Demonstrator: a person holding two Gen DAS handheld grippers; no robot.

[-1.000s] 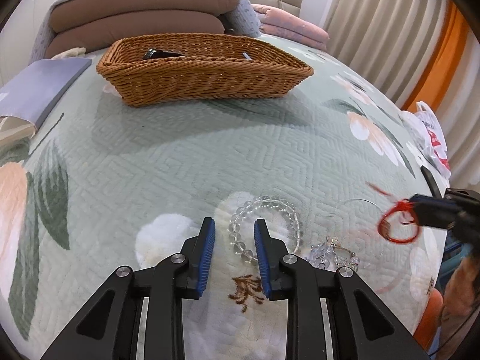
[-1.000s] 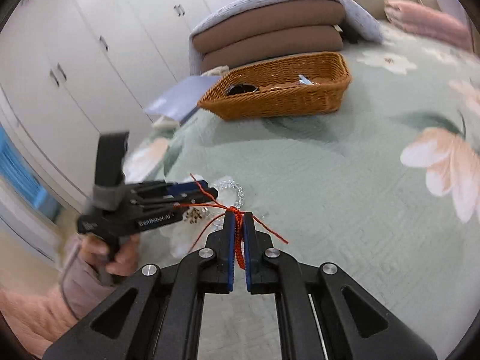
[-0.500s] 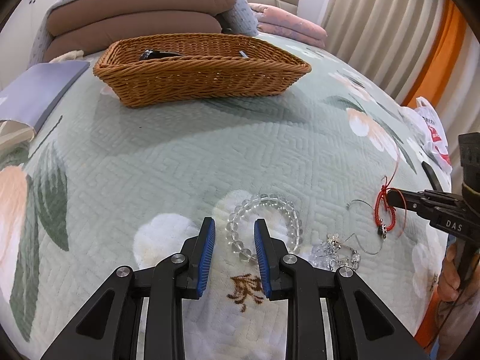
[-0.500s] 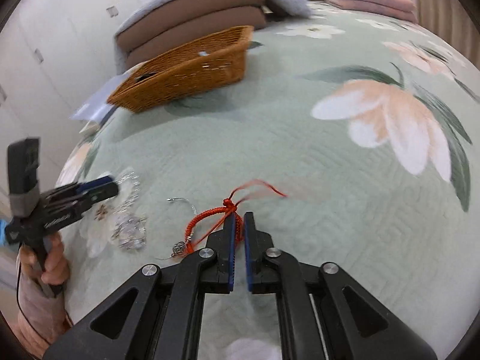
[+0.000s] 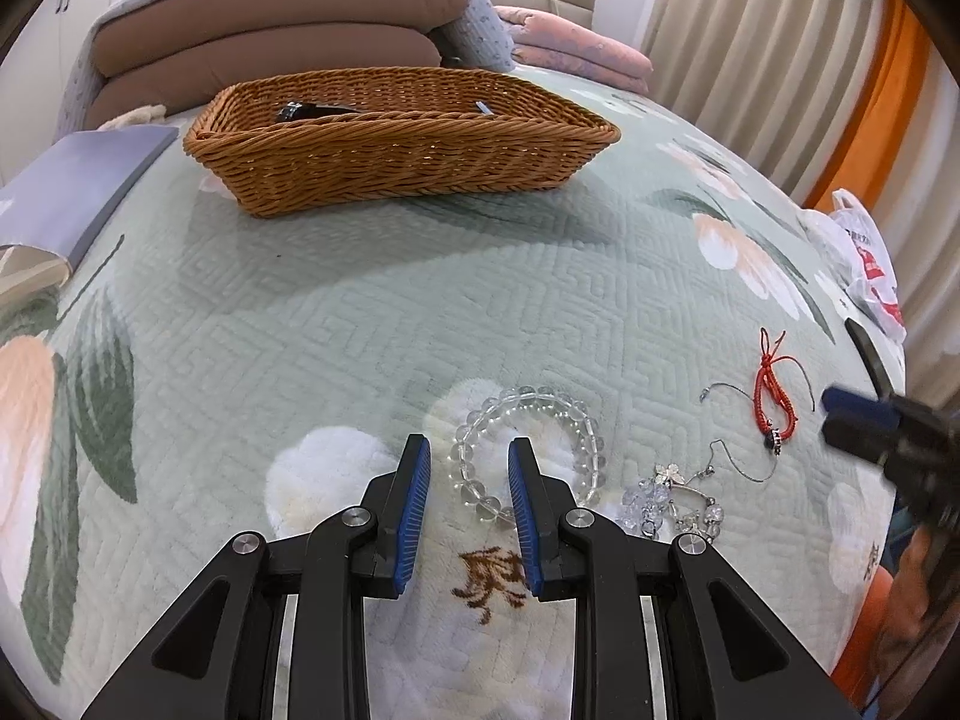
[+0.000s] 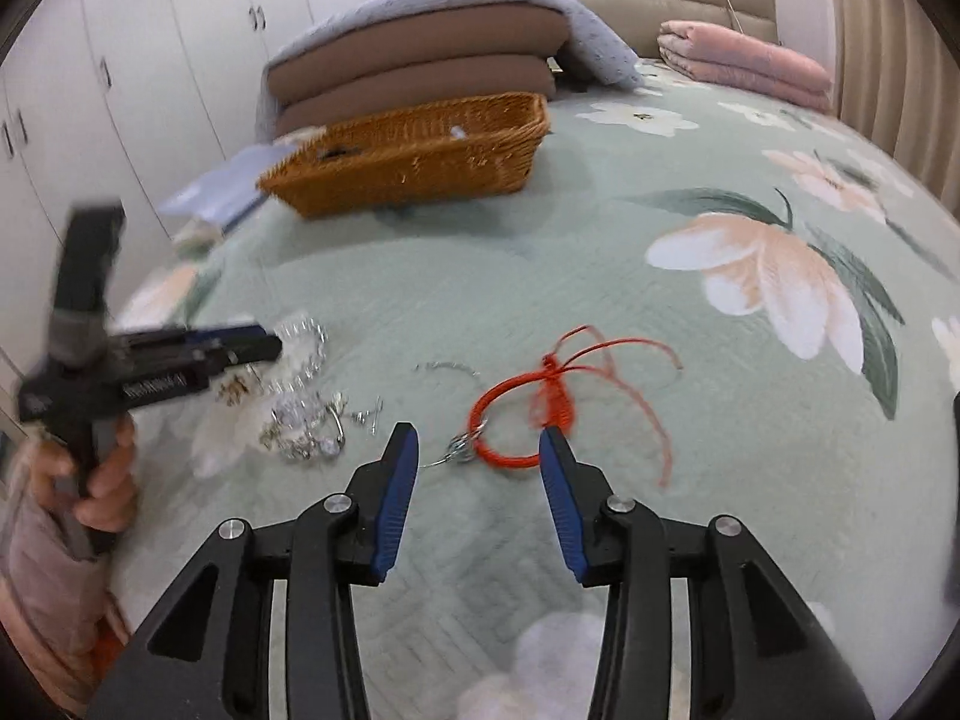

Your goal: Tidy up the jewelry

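Right gripper (image 6: pixel 478 449) has its fingers spread wide and empty, the red string bracelet (image 6: pixel 516 420) lying loose on the bed quilt (image 6: pixel 600 300) right between their tips. Left gripper (image 5: pixel 467 468) is parted too, holding nothing, tips straddling the near edge of the clear bead bracelet (image 5: pixel 528 444). Wicker basket (image 5: pixel 402 138) sits well beyond.
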